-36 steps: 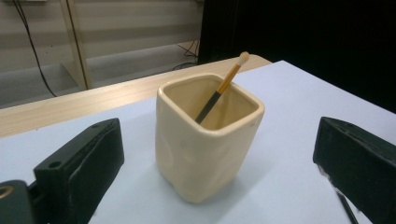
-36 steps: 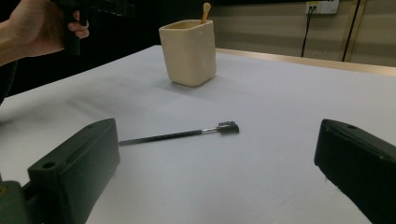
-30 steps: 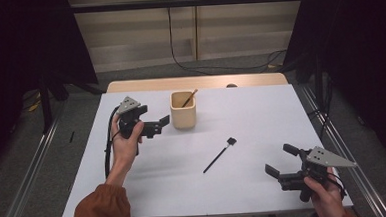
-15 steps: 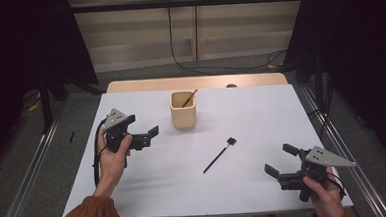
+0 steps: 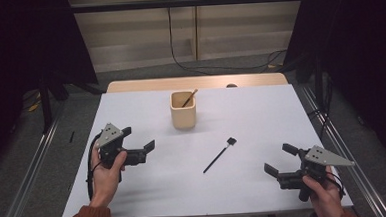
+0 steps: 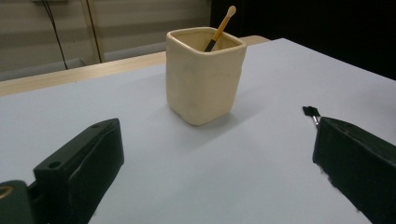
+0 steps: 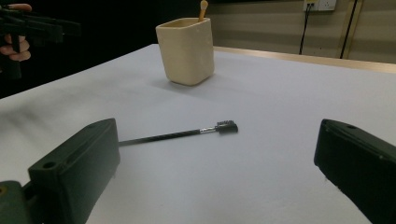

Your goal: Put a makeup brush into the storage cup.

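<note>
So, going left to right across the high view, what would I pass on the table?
Left gripper → cup → brush → right gripper.

A cup (image 5: 183, 110) stands near the table's (image 5: 261, 105) far edge with 1 stick (image 5: 190, 97) in it; a brush (image 5: 219, 155) lies nearer, toward the right.
</note>
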Action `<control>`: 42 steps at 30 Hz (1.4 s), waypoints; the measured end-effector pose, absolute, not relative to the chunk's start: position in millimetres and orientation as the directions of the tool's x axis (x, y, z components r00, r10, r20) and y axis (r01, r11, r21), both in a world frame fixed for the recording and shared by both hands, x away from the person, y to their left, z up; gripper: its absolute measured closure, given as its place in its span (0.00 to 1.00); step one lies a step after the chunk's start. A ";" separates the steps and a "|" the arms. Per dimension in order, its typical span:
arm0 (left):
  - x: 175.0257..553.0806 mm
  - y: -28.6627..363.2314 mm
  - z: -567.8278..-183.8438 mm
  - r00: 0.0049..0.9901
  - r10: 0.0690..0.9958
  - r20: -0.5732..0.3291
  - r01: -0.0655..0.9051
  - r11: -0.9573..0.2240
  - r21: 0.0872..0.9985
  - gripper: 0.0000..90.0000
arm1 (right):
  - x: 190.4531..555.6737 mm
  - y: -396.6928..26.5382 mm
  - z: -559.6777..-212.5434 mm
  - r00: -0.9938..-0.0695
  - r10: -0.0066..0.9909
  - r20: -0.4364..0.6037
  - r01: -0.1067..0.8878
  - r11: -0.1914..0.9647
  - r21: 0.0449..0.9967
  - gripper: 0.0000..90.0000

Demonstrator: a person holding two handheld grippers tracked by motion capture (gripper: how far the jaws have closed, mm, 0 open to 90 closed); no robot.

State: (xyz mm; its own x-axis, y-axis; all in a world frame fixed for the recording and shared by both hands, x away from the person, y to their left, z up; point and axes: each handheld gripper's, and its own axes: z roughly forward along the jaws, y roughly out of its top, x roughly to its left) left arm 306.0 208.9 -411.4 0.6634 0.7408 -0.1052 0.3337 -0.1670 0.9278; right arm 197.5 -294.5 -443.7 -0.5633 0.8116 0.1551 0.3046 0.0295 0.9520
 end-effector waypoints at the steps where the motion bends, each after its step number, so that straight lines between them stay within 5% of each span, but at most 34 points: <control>1: 303.5 210.0 -411.2 0.663 0.741 -0.105 0.330 -0.164 0.930 0.02 | 197.3 -294.5 -443.4 -0.561 0.813 0.155 0.303 0.027 0.953 0.00; 12: 275.6 221.1 -417.9 0.635 0.759 -0.141 0.306 -0.080 0.949 0.02 | 198.3 -295.5 -443.8 -0.553 0.817 0.164 0.309 0.019 0.951 0.00; 42: 241.4 240.7 -429.6 0.614 0.782 -0.108 0.293 -0.099 0.951 0.02 | 198.3 -294.9 -441.7 -0.558 0.815 0.158 0.299 0.020 0.954 0.00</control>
